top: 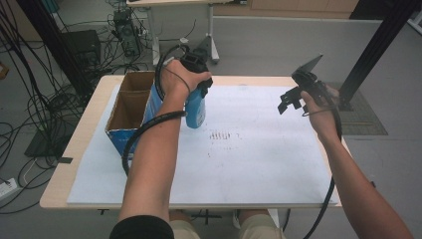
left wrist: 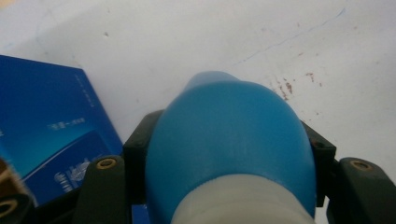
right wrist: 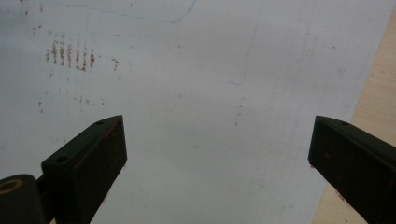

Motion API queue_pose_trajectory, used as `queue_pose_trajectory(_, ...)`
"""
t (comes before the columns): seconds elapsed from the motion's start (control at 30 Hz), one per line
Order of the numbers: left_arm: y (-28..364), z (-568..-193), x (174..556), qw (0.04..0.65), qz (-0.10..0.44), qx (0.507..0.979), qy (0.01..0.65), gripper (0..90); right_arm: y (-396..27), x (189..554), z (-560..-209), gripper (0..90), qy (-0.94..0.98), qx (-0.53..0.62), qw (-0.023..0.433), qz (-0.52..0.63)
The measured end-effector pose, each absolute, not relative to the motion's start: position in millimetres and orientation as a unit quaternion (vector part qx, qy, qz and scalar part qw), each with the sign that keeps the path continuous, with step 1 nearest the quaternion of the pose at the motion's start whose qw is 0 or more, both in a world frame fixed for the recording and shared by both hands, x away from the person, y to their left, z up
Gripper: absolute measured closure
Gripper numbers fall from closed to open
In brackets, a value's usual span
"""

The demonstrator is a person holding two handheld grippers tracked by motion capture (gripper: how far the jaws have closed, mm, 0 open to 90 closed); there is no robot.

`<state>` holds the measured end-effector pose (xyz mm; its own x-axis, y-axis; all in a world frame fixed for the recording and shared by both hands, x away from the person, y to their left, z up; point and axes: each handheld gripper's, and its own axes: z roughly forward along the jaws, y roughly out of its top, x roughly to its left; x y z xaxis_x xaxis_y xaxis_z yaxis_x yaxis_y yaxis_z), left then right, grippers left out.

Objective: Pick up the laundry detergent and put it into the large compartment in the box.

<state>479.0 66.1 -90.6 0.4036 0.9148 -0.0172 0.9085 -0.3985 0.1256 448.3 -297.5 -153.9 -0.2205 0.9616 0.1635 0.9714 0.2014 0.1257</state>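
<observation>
My left gripper (top: pixel 198 89) is clamped on the blue bottle (top: pixel 195 108). In the left gripper view the two black jaws press against opposite sides of the blue bottle's body (left wrist: pixel 229 144), with the bottle's white band at the bottom of that view and its rounded blue end pointing away toward the sheet. In the high view the bottle hangs from the gripper over the white sheet (top: pixel 259 164), close to the table's far edge and toward its left side. I cannot tell from these views whether the bottle's lower end touches the sheet.

Just to the left of the bottle stands the open cardboard box (top: pixel 130 107), blue on the outside and brown inside, at the far left corner of the table (top: pixel 74 149). Its blue printed wall (left wrist: pixel 51 126) lies just beside the left jaw in the left gripper view.

My right gripper (top: pixel 288 102) is held above the right side of the table, near the far right corner of the sheet and well apart from the bottle. Its jaws stand wide apart with nothing between them; the right gripper view looks down between them (right wrist: pixel 217 161) onto bare sheet. A patch of brown marks (right wrist: pixel 70 53) lies on the sheet near its middle. The sheet's right edge and a strip of wooden tabletop lie beside the right jaw.
</observation>
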Motion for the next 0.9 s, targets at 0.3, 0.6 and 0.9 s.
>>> queue_pose_trajectory(0.3, 82, -23, 470, 0.078, 0.041, 0.83, 0.551, 39.3, -290, 450, -150, 4.3, -0.78, -0.618, 0.024, -0.096)
queue_pose_trajectory(0.6, 103, 41, 459, 0.093, 0.058, 0.818, 0.564, 39.3, -286, 450, -147, 4.3, -0.785, -0.612, 0.02, -0.095)
queue_pose_trajectory(0.9, 131, 86, 444, 0.099, 0.079, 0.793, 0.596, 39.3, -283, 450, -146, 4.4, -0.785, -0.611, 0.019, -0.095)
